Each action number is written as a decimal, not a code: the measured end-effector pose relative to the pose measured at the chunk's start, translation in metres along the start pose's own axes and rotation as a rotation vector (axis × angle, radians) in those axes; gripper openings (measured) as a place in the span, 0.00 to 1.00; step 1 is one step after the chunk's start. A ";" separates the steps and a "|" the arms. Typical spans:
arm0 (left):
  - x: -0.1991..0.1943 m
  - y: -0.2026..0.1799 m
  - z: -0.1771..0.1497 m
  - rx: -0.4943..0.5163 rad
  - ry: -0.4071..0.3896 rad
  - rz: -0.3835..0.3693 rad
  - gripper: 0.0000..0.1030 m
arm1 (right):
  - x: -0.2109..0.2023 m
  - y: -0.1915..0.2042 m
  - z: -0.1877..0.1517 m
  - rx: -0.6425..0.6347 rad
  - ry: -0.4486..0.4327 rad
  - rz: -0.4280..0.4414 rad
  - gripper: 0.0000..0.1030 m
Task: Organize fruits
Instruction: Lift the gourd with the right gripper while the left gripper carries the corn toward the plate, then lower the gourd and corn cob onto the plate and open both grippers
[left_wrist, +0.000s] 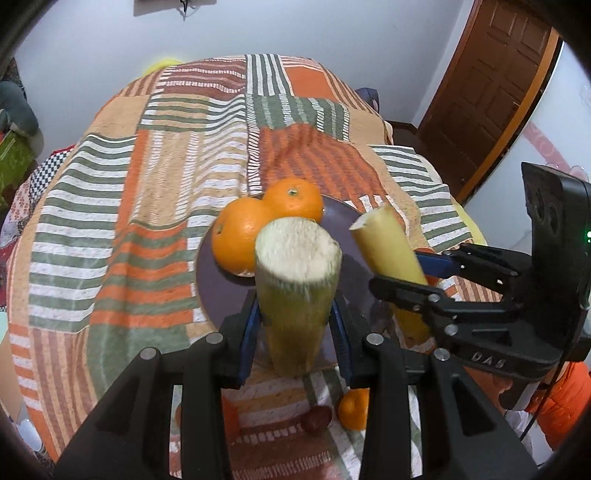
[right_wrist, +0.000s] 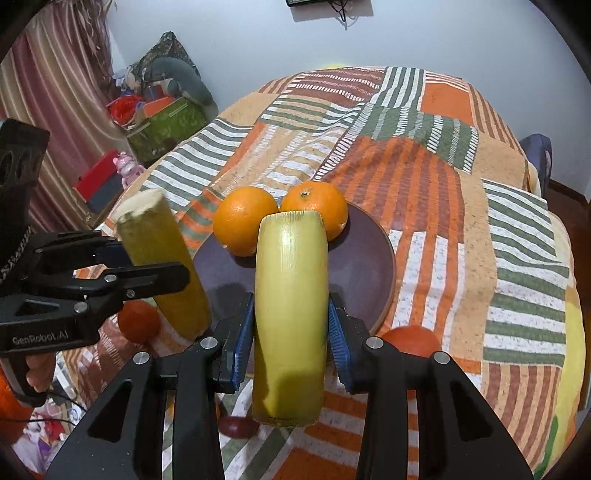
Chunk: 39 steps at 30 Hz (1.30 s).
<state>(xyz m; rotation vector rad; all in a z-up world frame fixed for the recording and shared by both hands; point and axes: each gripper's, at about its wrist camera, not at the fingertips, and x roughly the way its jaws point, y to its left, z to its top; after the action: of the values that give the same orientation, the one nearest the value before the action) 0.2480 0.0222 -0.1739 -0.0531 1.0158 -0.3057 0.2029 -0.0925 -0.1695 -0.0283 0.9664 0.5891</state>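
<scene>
From the left wrist, the left gripper (left_wrist: 297, 321) is pinching a thick sugarcane piece (left_wrist: 297, 288) between its blue pads (left_wrist: 248, 332), the stalk standing along the fingers with its pale cut end facing the camera. Just beyond that end lies the dark purple plate (left_wrist: 218, 291), resting on the striped patchwork cloth (left_wrist: 129, 206) that covers the counter. Two oranges (left_wrist: 240, 240) sit side by side and touching at the plate's far edge. To the right, the right gripper (left_wrist: 410, 273) comes in from the side, clamped on a second, yellower cane piece (left_wrist: 388, 258) that tilts up over the plate's right part. A small orange (left_wrist: 354, 408) and a dark red fruit (left_wrist: 317, 419) lie on the cloth close in, below the fingers.

From the right wrist, the yellower cane piece (right_wrist: 291, 314) is squeezed between the right gripper's (right_wrist: 291, 332) pads, its long axis pointing straight away towards the plate (right_wrist: 369, 266) and the oranges (right_wrist: 314, 206). The left gripper (right_wrist: 147, 275) holds its own cane (right_wrist: 162, 266) off the plate's left rim, tilted.

Both stalks hang above the plate's near side, so I'd judge the plate lies ahead and below each gripper. The right one looks better centred over bare plate; the left sits nearer the rim. Laying each cane flat in front of the oranges seems the move.
</scene>
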 end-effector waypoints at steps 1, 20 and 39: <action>0.002 -0.001 0.001 0.001 0.003 0.000 0.35 | 0.002 -0.001 0.001 0.000 0.004 0.002 0.34; 0.048 -0.005 0.013 0.006 0.076 -0.024 0.35 | 0.032 -0.011 0.006 -0.045 0.089 -0.013 0.34; 0.031 0.001 0.008 -0.003 0.052 0.019 0.36 | 0.011 -0.010 0.013 -0.065 0.044 -0.045 0.34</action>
<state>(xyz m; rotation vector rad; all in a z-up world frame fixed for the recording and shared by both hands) 0.2700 0.0136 -0.1961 -0.0384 1.0682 -0.2895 0.2229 -0.0926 -0.1731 -0.1210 0.9866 0.5803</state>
